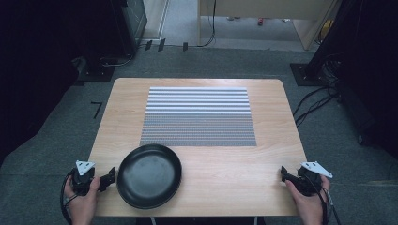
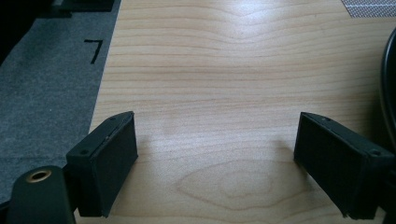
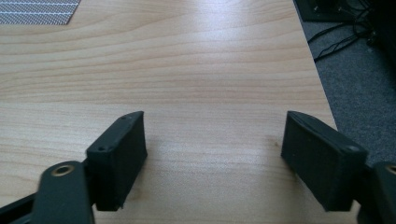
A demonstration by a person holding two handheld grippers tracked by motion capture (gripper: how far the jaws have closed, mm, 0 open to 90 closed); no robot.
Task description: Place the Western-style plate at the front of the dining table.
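Black and shallow, the plate (image 1: pixel 149 175) sits at the near left of the wooden worktop (image 1: pixel 225 164), just beside your left tool (image 1: pixel 109 178), probably so that hand can reach it first. You hold the right tool (image 1: pixel 284 174) well apart at the near right edge. Both tools are spread wide and hold nothing. A striped placemat (image 1: pixel 198 116) lies beyond, bare, a likely spot for the plate.

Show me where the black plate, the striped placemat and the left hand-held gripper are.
black plate (image 1: pixel 149 176), high view, centre of its bowl.
striped placemat (image 1: pixel 198 117), high view, middle of the mat.
left hand-held gripper (image 1: pixel 111 177), high view, between its jaw tips.
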